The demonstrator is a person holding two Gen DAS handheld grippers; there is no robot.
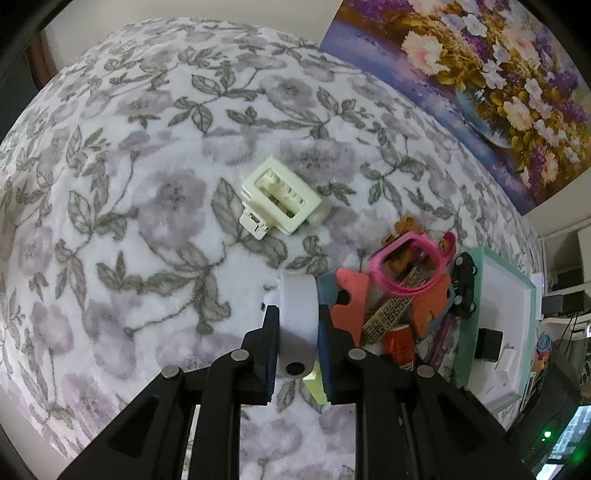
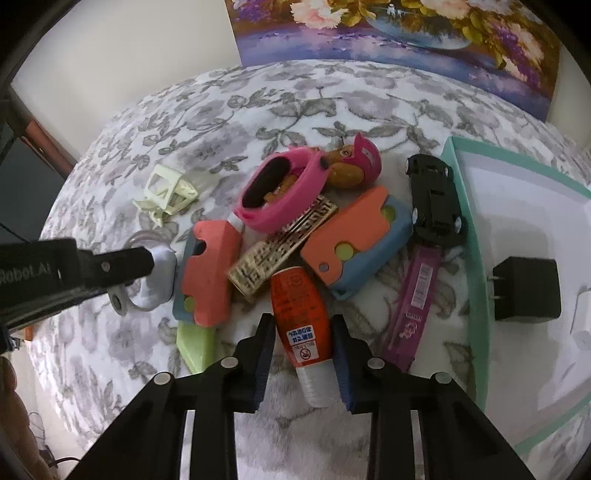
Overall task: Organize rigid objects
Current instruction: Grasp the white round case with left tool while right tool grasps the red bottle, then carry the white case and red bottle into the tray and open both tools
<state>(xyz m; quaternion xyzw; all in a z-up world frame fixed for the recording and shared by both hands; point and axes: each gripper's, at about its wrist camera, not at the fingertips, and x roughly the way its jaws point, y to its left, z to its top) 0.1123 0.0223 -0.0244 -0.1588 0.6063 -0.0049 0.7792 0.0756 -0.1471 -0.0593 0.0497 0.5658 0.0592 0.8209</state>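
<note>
My left gripper (image 1: 298,310) is shut on a white round case (image 1: 297,295) that rests on the floral blanket; the right wrist view shows the same case (image 2: 157,269) at the left of the pile. My right gripper (image 2: 302,319) points down over an orange tube (image 2: 299,299) with a clear cap, and both pads press its sides. Just beyond the tube lies a heap: two orange-and-blue foam pieces (image 2: 210,269), a gold patterned bar (image 2: 280,243), a pink band (image 2: 280,192), a toy pup (image 2: 354,162), a black toy car (image 2: 436,195) and a purple packet (image 2: 417,295).
A cream hair claw (image 1: 279,197) lies alone on the blanket, left of the heap. A teal-rimmed white tray (image 2: 476,258) at the right holds a black plug (image 2: 524,291). A flower painting (image 2: 388,29) leans at the back. A green piece (image 2: 195,347) sticks out under a foam piece.
</note>
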